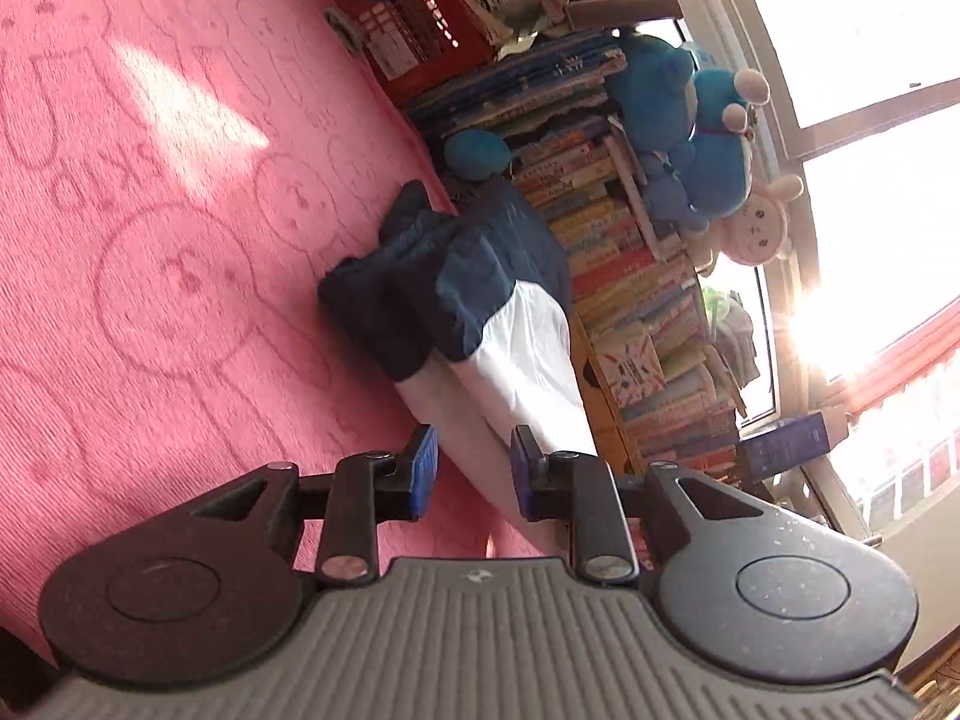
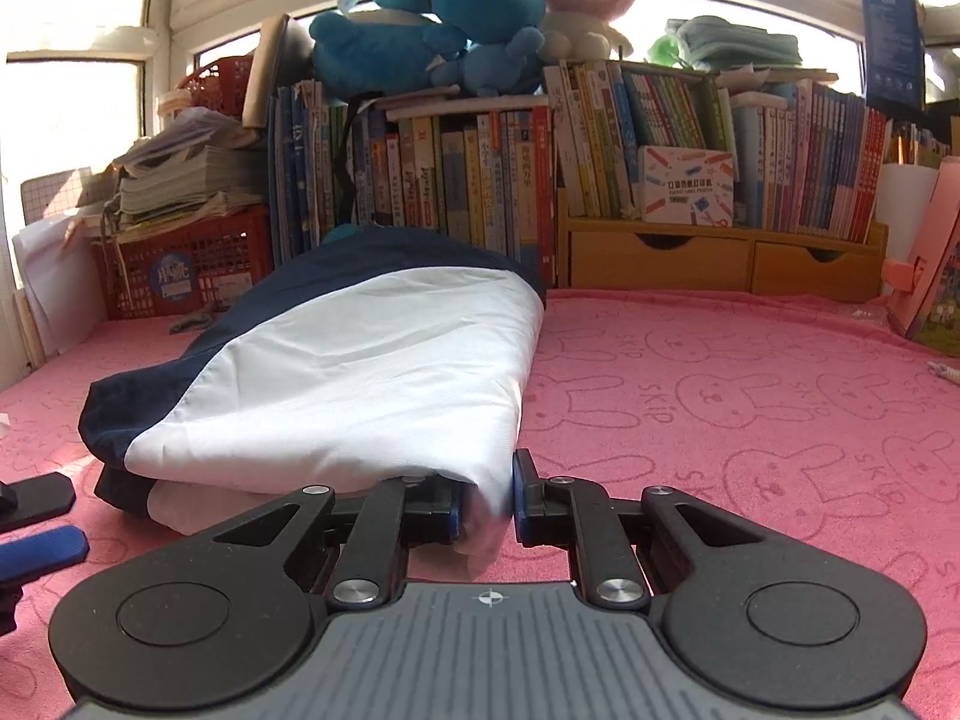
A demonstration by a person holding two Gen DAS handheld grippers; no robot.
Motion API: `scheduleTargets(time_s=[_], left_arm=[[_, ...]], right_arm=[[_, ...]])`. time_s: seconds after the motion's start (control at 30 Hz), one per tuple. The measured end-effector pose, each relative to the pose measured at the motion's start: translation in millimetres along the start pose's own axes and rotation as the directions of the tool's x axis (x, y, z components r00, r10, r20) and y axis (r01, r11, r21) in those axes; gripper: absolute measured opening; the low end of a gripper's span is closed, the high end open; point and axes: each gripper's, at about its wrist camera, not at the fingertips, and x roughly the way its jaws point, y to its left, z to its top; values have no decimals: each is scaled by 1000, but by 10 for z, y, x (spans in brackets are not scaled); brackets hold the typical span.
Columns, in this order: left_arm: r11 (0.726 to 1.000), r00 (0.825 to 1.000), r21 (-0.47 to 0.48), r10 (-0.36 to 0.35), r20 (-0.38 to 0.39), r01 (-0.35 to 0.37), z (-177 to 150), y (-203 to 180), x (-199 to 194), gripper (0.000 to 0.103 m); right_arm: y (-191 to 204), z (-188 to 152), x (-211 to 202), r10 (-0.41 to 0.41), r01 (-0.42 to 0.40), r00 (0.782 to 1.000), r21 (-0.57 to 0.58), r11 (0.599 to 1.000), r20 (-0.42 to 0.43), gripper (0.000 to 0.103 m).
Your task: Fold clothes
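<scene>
Lying on the pink blanket (image 2: pixel 750 396), the garment (image 2: pixel 360 372) is folded into a long bundle, white panel uppermost, navy along its far and left edges, its far end close to the bookshelf (image 2: pixel 660 252). Right gripper (image 2: pixel 487 501): jaws narrow, a white corner of the garment bunched between the blue pads and pressed by them. Left gripper (image 1: pixel 474 471): jaws narrowly parted above the bundle's near edge, pads gripping nothing. Plush toys (image 2: pixel 444 18) sit atop the books (image 2: pixel 468 174).

garment (image 2: pixel 372 372): navy, white | blanket (image 2: pixel 750 396): pink, bunny print
</scene>
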Motion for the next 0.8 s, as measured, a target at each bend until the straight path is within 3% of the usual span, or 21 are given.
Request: scheduleTargets(time_s=[0.17,0.3,0.4,0.5,0.6,0.67,0.7,0.77,0.8], left_arm=[[996,998,-87,-38,-43,34,-169,-81,448,33],[983,998,-173,-50,23,54,-193,-86,691,37],[991,994,-121,61,94,-49,-145,-142,734,21],[979,959,-55,201,199,-194,-4,-129,607,13],[957,905,-56,286,314,-283,189,1,323,11],[921,843,-40,371,389,-387,289,23,146,12],[859,752,-52,474,458,-510,300,-24,75,10],[732,586,-69,594,551,-678,325,-126,-40,8],[749,602,-53,571,558,-661,335,-140,-124,8]], right_arm=[[85,56,-76,-19,30,997,-140,990,76,17],[84,47,-110,-30,48,995,-191,980,95,13],[86,12,-113,-36,58,994,-223,973,101,13],[78,-21,-102,-33,55,995,-236,970,93,12],[87,-59,-101,-25,47,996,-251,967,87,13],[97,-87,-102,-17,38,997,-260,965,81,13],[114,-99,-106,-20,41,996,-267,963,82,13],[146,-126,-97,-32,57,995,-283,957,90,13],[151,-134,-93,-31,55,996,-281,958,86,13]])
